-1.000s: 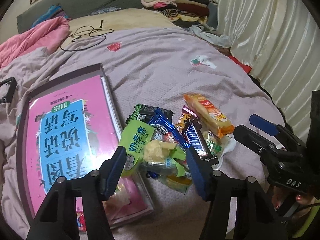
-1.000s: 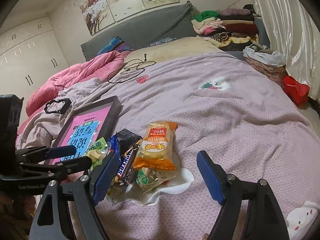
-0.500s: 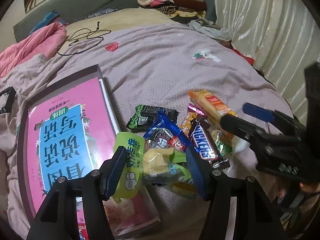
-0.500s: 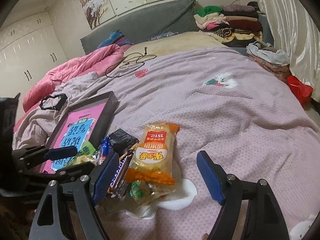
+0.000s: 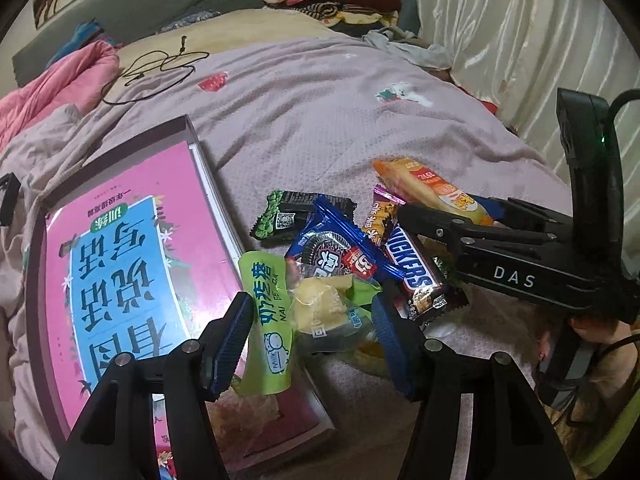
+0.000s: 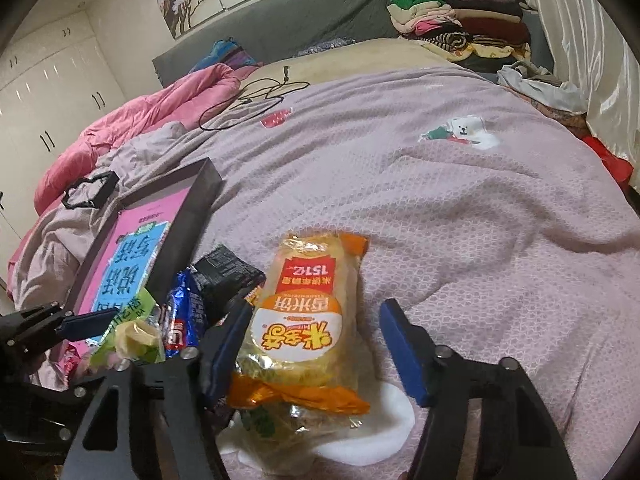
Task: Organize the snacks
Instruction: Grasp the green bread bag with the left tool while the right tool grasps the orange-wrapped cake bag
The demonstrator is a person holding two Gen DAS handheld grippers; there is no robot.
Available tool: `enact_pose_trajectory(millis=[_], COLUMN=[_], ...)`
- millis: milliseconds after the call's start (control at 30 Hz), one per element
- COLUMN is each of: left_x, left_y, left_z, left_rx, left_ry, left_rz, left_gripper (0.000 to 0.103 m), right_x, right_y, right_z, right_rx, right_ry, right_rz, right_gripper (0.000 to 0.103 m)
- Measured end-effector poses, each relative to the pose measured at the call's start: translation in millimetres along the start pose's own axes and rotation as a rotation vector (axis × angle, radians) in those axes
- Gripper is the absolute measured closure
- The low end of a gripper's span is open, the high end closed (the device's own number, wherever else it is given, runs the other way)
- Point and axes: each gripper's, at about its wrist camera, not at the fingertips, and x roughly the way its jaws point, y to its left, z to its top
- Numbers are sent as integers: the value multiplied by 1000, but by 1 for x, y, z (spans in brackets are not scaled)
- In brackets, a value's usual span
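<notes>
Snacks [image 5: 352,264] lie between both claws, left [image 5: 316,328] and right [image 6: 320,348] (each spread wide).

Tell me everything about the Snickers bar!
The Snickers bar is a long bar in a shiny brown wrapper, with white block letters edged in blue and crimped ends. It looks sealed and lies flat in the snack pile on the purple blanket. A blue cookie packet touches its left side, and an orange-and-purple packet sits at its far end. The right tool's black arm reaches over the pile just beside it. Neither tool holds it.
</notes>
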Motion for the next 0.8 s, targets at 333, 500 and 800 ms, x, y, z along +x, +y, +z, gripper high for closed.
enact_pose_trajectory(millis=[333,500,800], left_x=[17,21,14], left_y=[14,18,18], left_z=[4,5,1], left_rx=[-90,-117,-107], left_ry=[35,41,32], left_rz=[-96,-106,-60], left_gripper=[42,45,59], right_x=[-1,-4,-19], right_y=[1,0,-2], right_z=[-4,-5,-5], right_rx=[-35,-33,-43], right_ry=[-7,-20,-80], right_rz=[-28,-26,-38], right_gripper=[57,60,63])
